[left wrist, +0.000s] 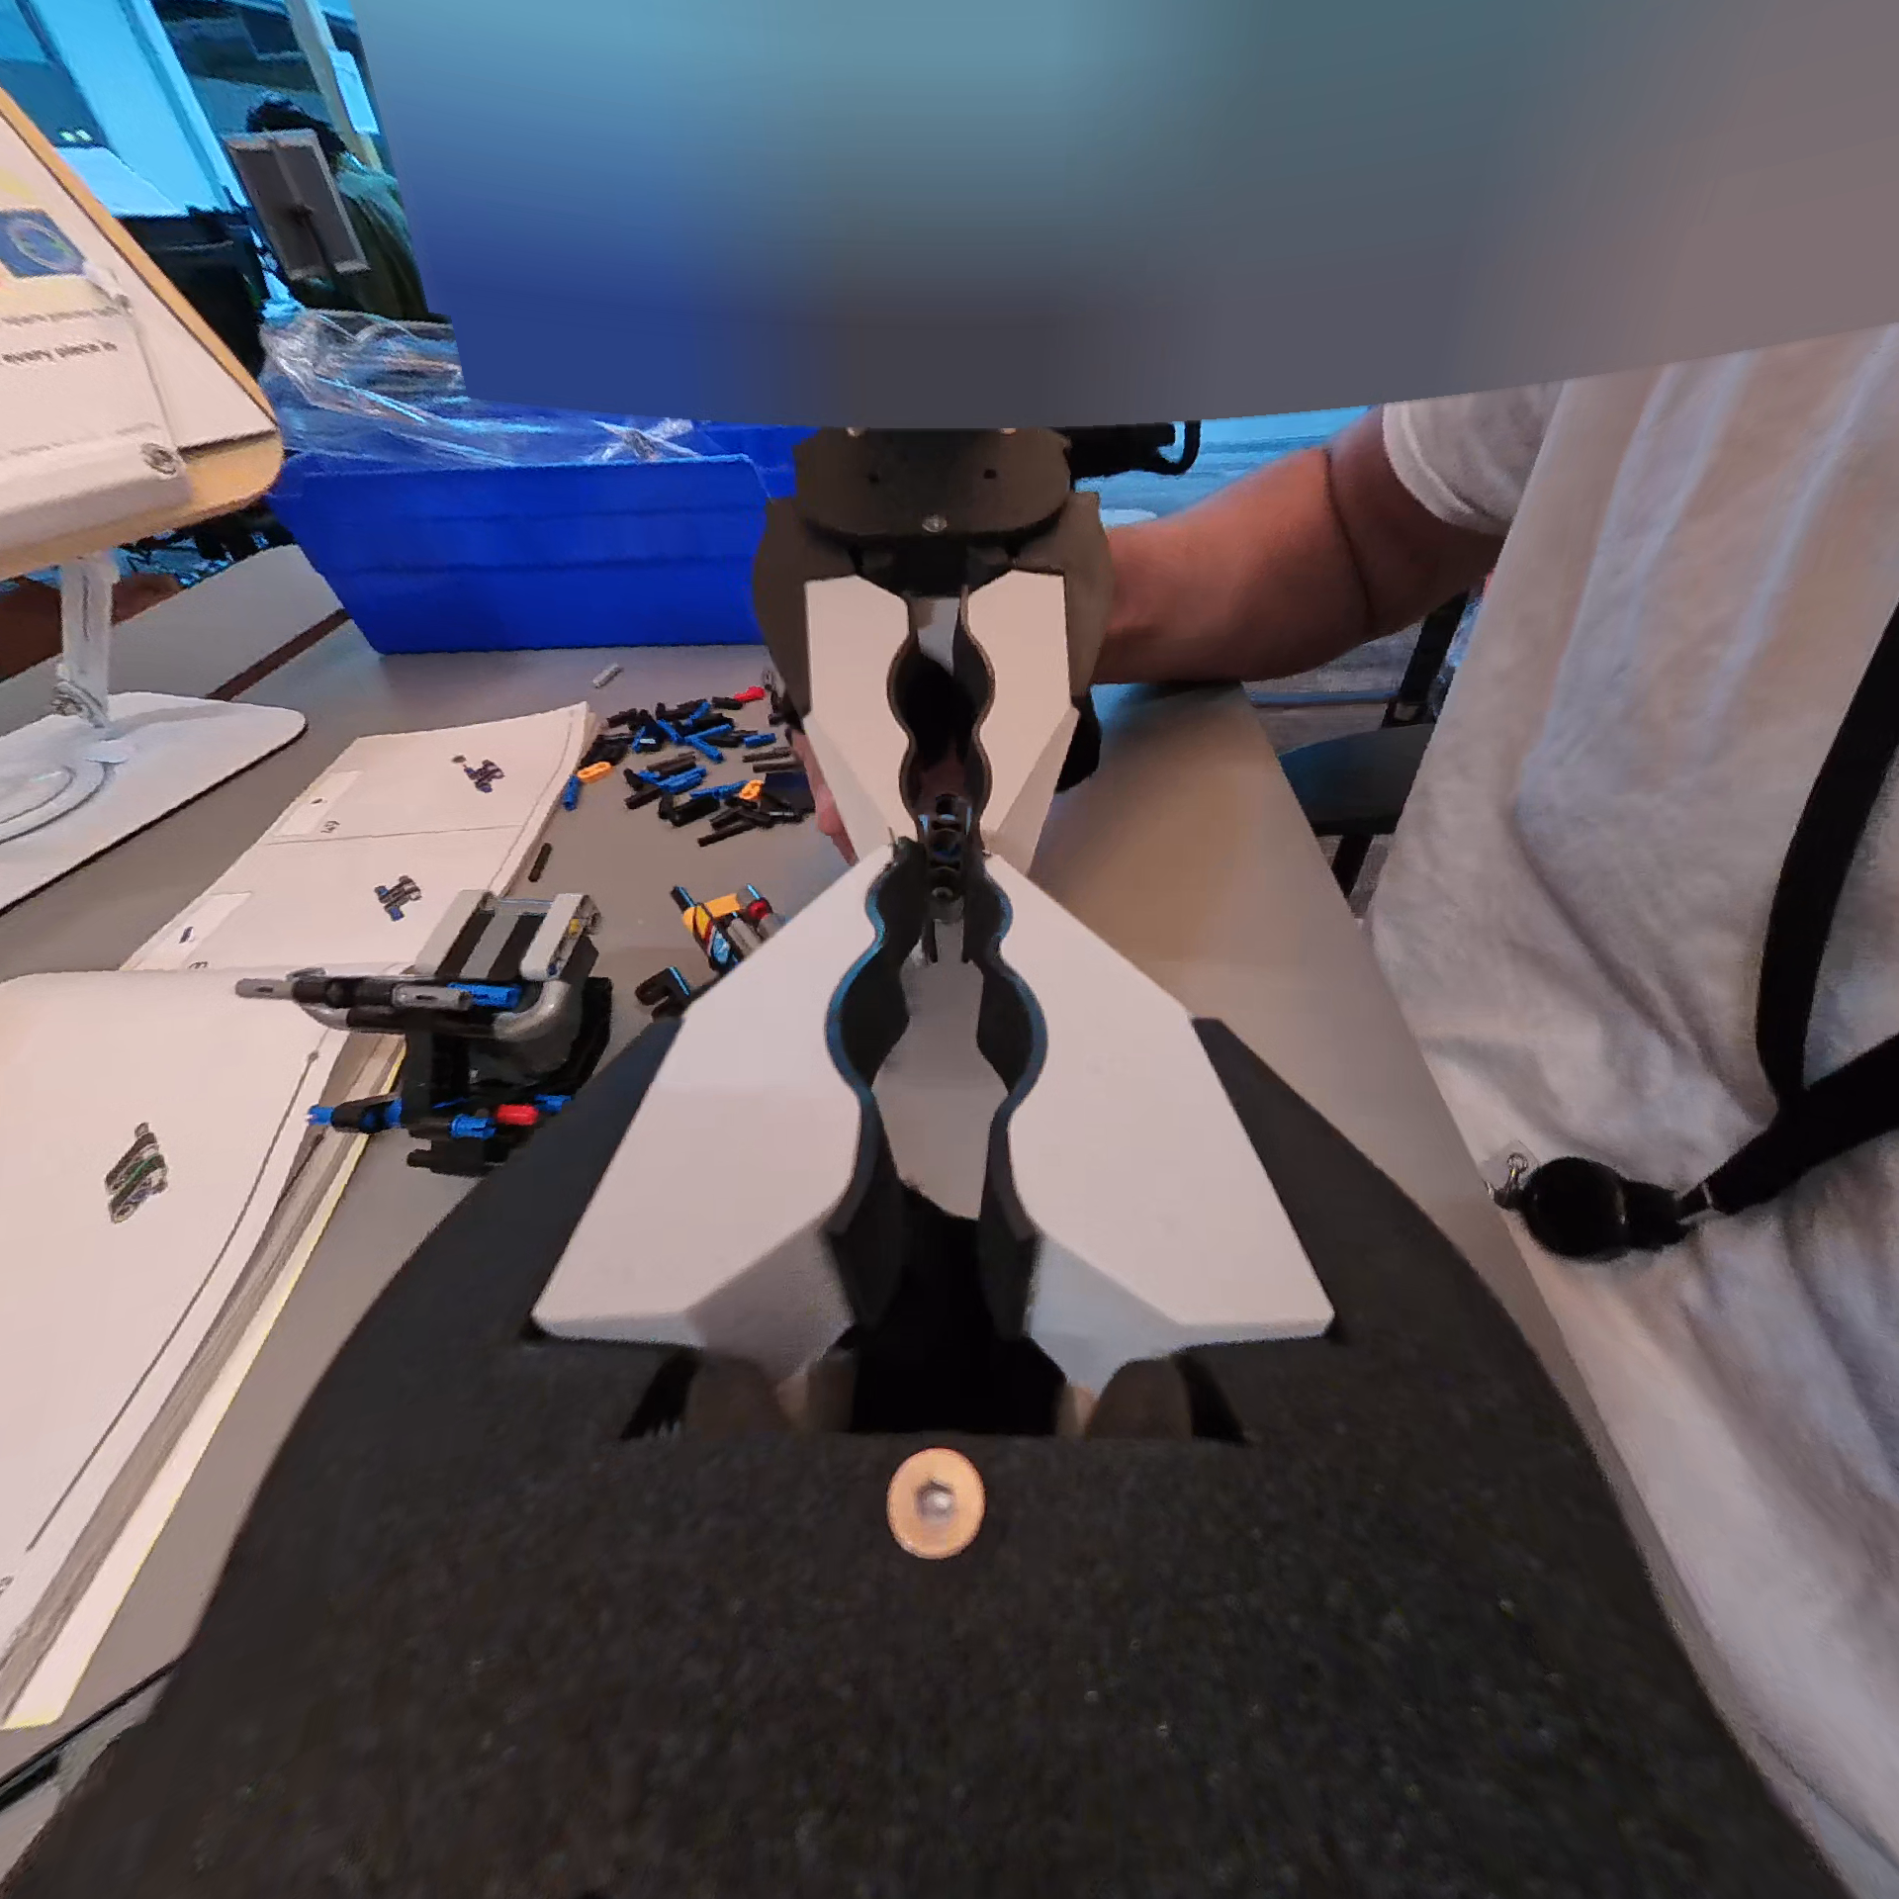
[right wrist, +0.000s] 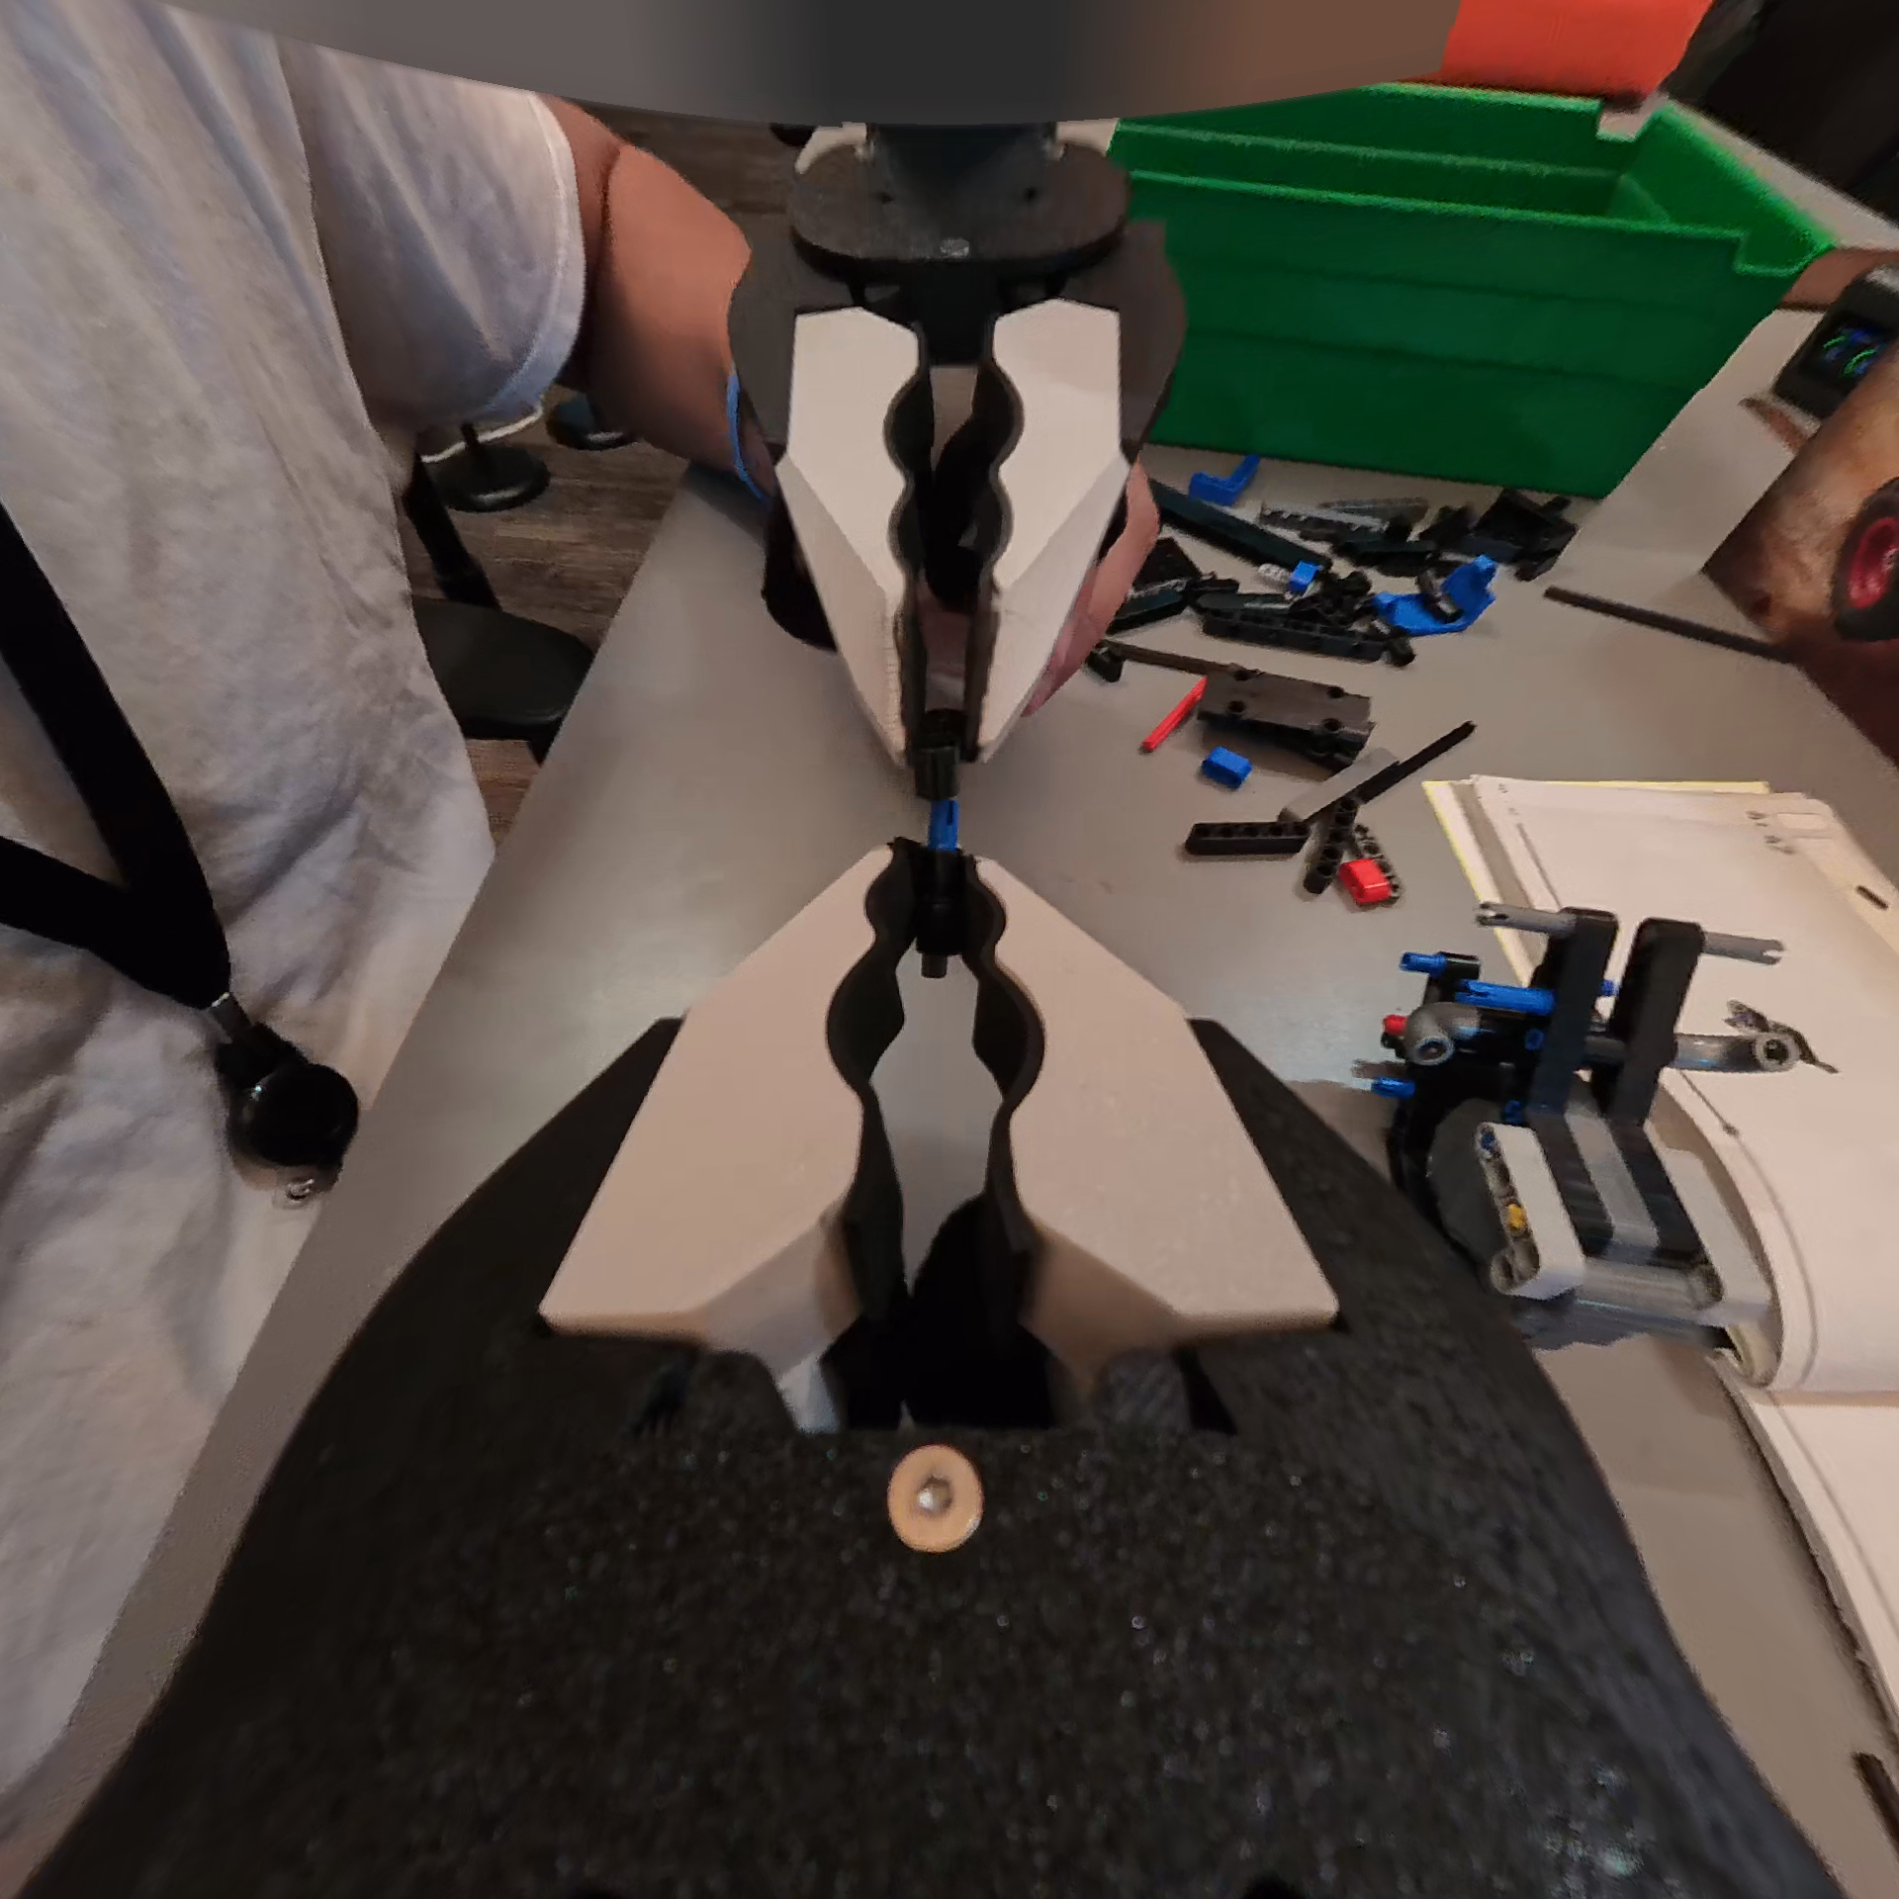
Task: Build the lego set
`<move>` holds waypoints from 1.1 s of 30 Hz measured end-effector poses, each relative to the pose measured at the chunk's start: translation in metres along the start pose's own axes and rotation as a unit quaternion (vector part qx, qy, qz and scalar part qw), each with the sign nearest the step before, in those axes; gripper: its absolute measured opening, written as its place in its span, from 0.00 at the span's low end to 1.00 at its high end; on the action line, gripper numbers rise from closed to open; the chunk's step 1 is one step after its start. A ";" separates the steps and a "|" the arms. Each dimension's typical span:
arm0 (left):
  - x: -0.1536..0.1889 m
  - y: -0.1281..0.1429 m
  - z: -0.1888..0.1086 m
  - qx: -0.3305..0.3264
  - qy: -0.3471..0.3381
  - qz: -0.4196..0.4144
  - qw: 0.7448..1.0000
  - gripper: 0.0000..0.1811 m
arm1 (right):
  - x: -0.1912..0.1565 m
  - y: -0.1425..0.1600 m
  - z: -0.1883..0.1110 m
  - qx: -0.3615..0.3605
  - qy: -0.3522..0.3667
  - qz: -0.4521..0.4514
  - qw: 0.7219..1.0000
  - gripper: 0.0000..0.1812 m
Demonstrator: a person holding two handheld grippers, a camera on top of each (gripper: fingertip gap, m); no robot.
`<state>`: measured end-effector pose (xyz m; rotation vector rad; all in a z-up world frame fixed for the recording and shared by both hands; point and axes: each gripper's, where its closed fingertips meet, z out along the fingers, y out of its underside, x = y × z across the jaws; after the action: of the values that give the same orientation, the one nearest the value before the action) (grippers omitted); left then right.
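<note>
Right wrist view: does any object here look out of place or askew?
The partly built model lies half on the open instruction booklet, so it sits tilted, not flat on the table. Loose pieces lie scattered behind it. Nothing looks damaged.

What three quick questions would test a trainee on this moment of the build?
1. True or false: the left gripper is shut on a black stub and the right gripper on a black sleeve, with the two grippers tip to tip above the table.
2. What colour is the pin that bridges the two black pieces? A red, B blue, C yellow.
3. What paper item lies next to the part-built model?

Key: 1 true. 2 B. 3 the open instruction booklet.
</note>
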<state>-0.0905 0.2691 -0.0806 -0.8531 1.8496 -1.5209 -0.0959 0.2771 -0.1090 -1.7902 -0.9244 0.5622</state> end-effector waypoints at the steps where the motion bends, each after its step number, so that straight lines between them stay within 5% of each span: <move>1: 0.000 -0.002 0.000 0.008 -0.003 -0.005 1.000 0.03 | 0.000 -0.002 -0.001 0.006 -0.001 0.005 1.000 0.04; 18: -0.012 -0.014 -0.003 0.091 0.008 -0.119 0.989 0.03 | 0.004 -0.016 -0.005 0.057 -0.038 0.140 0.988 0.03; 33: -0.029 -0.039 -0.011 0.235 0.061 -0.302 0.922 0.03 | 0.017 -0.046 -0.005 0.179 -0.015 0.265 0.947 0.03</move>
<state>-0.0775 0.2930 -0.0389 -1.1639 1.2409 -2.3194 -0.0968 0.2974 -0.0640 -1.6881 -0.3128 1.0284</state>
